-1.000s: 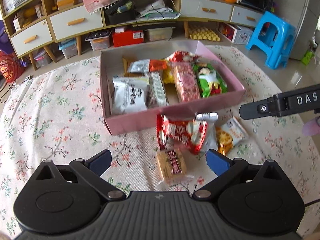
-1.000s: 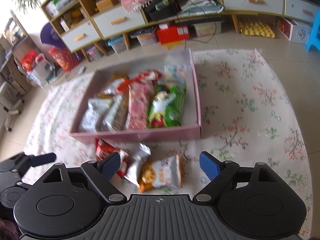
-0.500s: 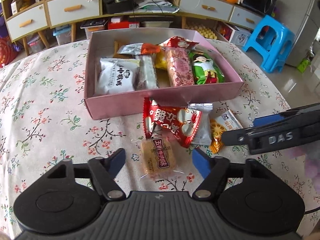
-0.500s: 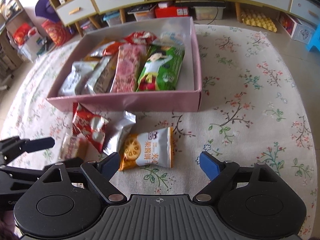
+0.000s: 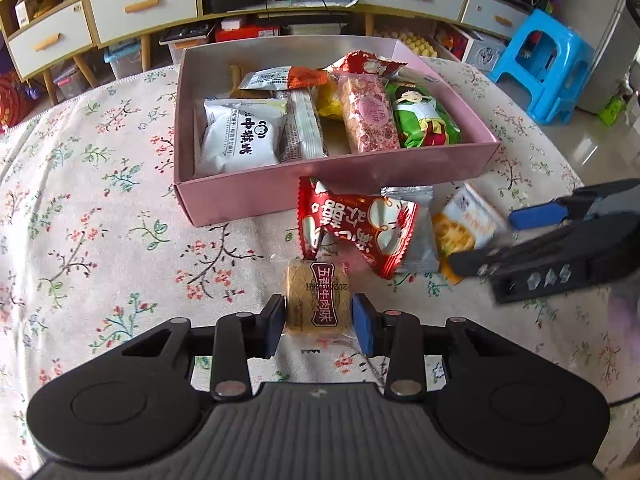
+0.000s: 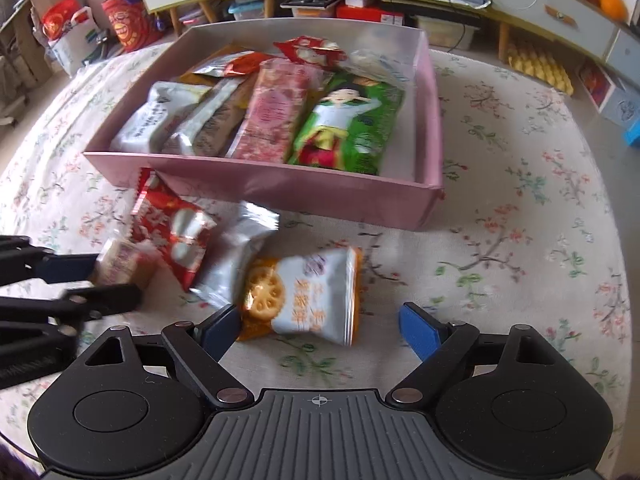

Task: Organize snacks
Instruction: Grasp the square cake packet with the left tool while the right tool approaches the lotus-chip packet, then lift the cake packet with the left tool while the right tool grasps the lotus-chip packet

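Left tool (image 5: 319,317) nearly closed around brown beef snack (image 5: 317,298), just in front of pink box (image 5: 320,196); squeeze gently, lift straight. Right tool (image 6: 320,322) wide open, straddling biscuit packet (image 6: 312,294); centre before closing

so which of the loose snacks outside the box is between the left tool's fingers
The small tan biscuit in clear wrap with a maroon label, nearest the left tool; the red, silver and orange-white packets lie farther out.

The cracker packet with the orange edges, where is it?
The cracker packet lies on the floral cloth between the right tongs' open fingers, before the pink box.
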The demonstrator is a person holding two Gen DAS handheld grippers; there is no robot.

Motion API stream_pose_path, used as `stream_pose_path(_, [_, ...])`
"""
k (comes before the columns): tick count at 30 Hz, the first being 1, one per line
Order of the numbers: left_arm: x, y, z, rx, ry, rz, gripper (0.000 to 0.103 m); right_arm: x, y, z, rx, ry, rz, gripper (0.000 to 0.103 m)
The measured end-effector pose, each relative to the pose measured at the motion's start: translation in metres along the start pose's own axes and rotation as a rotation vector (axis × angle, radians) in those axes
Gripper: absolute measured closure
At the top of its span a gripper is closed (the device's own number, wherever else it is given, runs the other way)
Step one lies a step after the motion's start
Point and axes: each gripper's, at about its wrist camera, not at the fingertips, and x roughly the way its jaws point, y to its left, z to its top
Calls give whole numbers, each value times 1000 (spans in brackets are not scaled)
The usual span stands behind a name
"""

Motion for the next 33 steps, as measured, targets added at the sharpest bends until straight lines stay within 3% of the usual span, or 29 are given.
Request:
stream_pose_path(7, [-5,0,-4,65,-20,54,65,-7,-36,0,102,-6,-8,15])
stream_pose_path(10, [-3,-1,-5,73,-27,45,51,-10,-33,-1,91,-19,20,15])
stream_pose_path(17, [3,-5,-4,47,-15,41,50,0,-9,3,1,-26,-2,15])
stream_pose_path(23, [5,-3,-2,34,-13,54,56,5,-5,3,-49,-54,-31,17])
stream_pose_path(27, [2,1,-1,19,-13,59,70,2,-4,3,-71,-74,-14,34])
stream_pose_path(33, [-1,7,0,-11,-5,45,71,-2,-1,2,-81,-71,-8,43])
